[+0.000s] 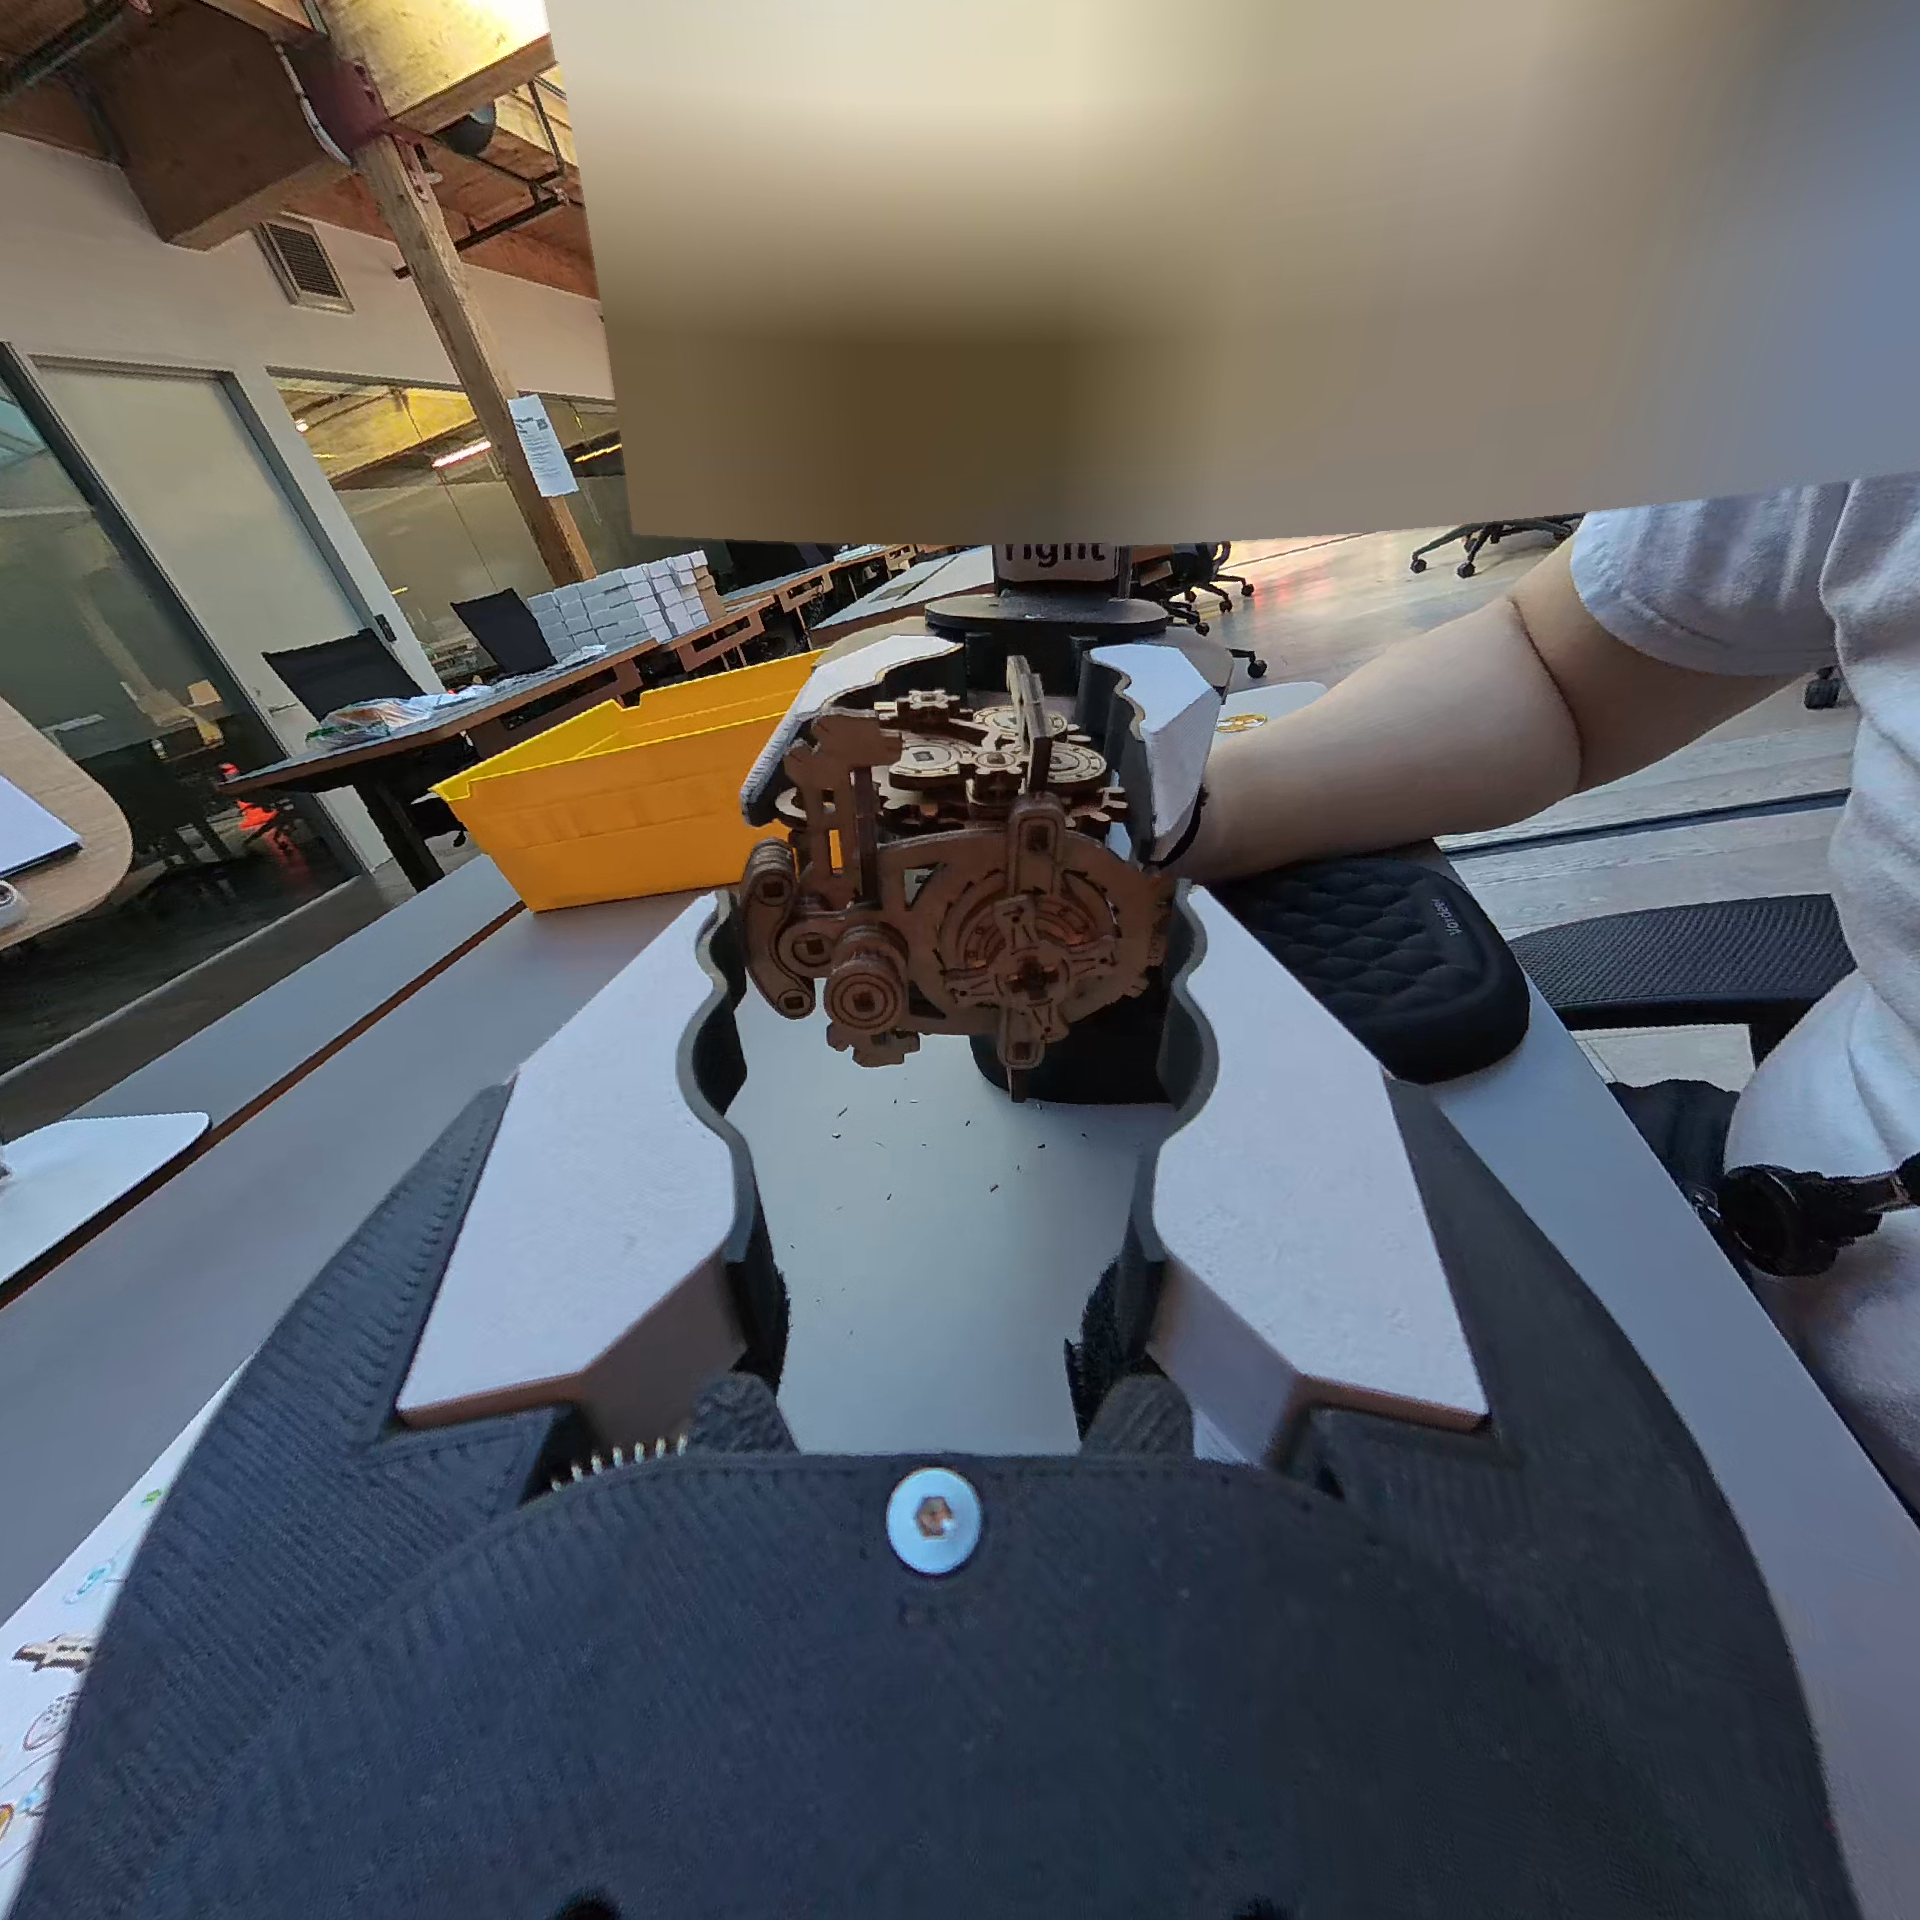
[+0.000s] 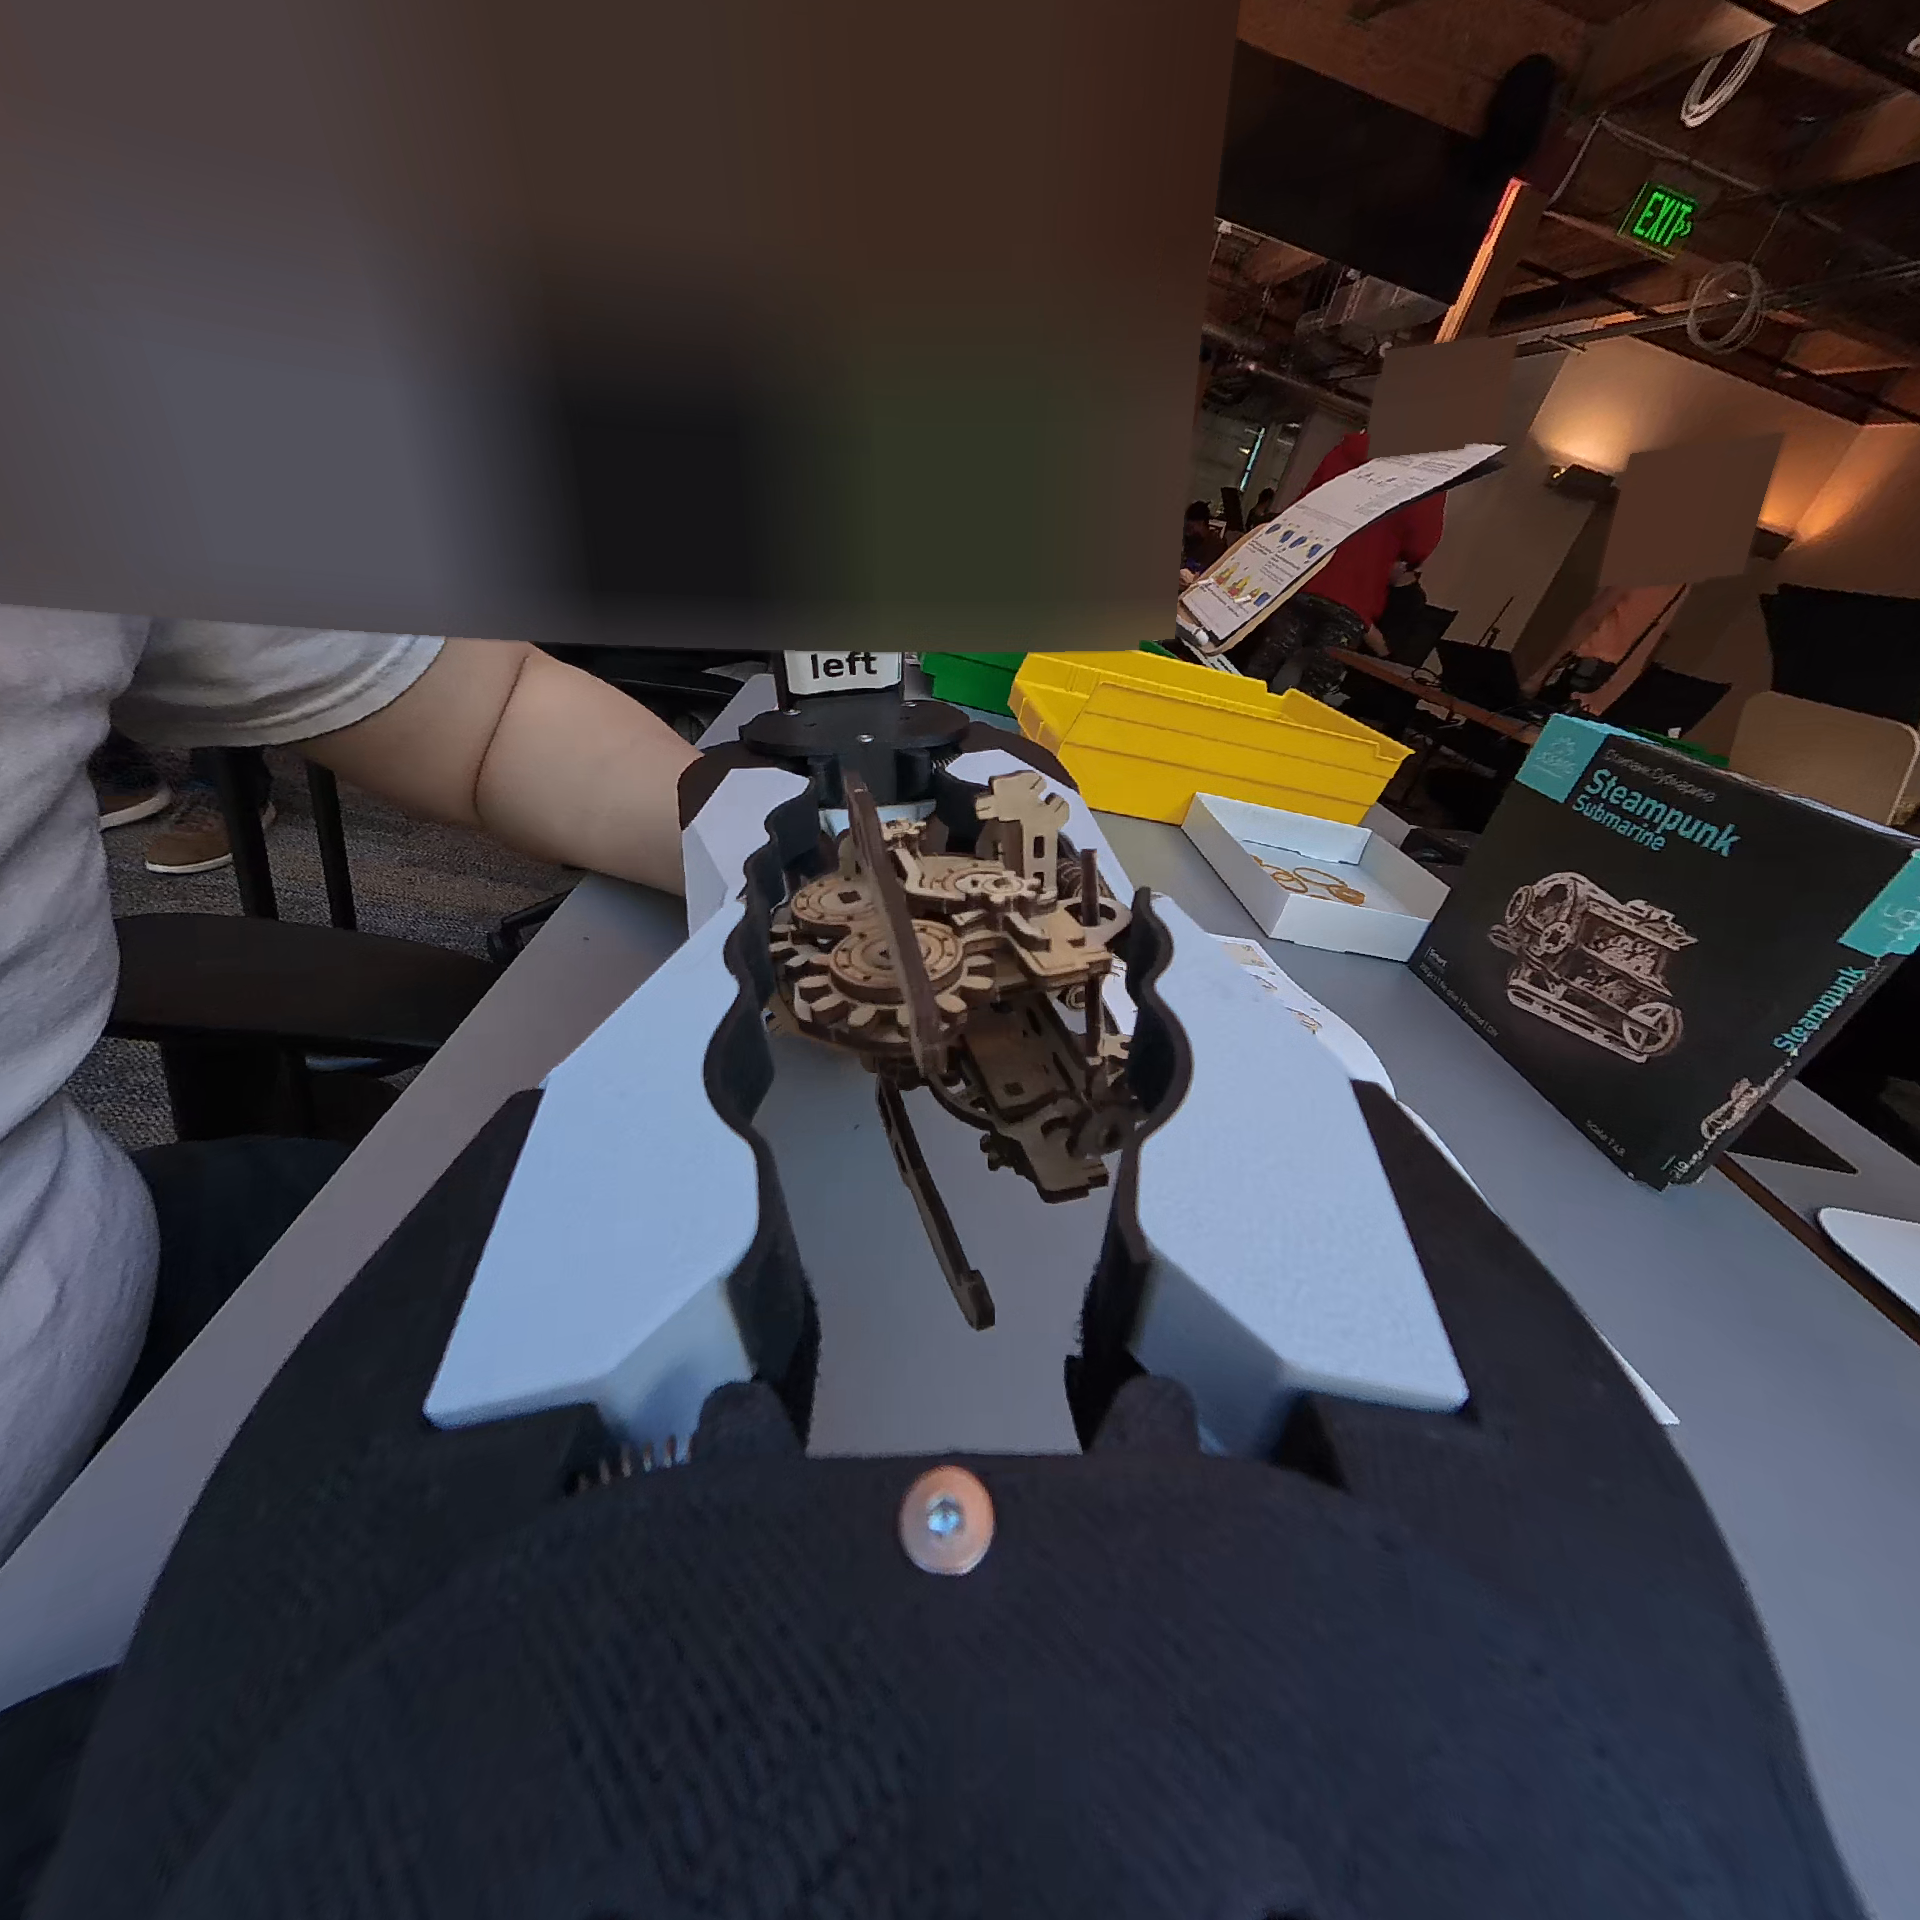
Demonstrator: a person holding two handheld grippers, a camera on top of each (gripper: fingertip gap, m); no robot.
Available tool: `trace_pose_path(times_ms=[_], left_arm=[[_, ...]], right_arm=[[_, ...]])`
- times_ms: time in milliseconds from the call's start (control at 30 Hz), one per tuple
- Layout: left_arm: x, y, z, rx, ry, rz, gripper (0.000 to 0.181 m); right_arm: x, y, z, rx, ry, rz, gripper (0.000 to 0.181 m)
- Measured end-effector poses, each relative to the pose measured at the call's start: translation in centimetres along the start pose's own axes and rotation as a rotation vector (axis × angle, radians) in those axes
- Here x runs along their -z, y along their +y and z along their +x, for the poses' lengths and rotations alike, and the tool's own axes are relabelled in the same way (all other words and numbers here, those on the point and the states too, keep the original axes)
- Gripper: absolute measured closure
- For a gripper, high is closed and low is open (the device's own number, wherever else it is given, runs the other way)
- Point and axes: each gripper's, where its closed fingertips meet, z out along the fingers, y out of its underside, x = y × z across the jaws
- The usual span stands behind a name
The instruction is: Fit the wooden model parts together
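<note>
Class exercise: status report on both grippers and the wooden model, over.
Left gripper and right gripper both shut on wooden model, held above the grey table. Thin curved strip hangs from it, unseated. Nothing in the way.

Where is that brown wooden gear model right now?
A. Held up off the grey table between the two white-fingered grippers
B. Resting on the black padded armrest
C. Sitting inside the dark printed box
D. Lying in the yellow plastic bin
A: the brown wooden gear model hangs above the grey table, with the left gripper and right gripper closing on it from opposite ends.
</note>
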Motion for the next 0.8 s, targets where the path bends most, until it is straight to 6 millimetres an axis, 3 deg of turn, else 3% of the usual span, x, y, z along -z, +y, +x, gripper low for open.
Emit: trace_pose_path(times_ms=[333,800], left_arm=[[0.1,1.5,-0.5,-0.003,-0.003,-0.056,0.101],[0.3,0.4,0.4,-0.130,-0.016,-0.021,0.101]], right_arm=[[-0.1,1.6,0.5,-0.036,0.005,-0.051,0.114],[0.1,1.1,-0.5,0.112,0.028,-0.092,0.114]])
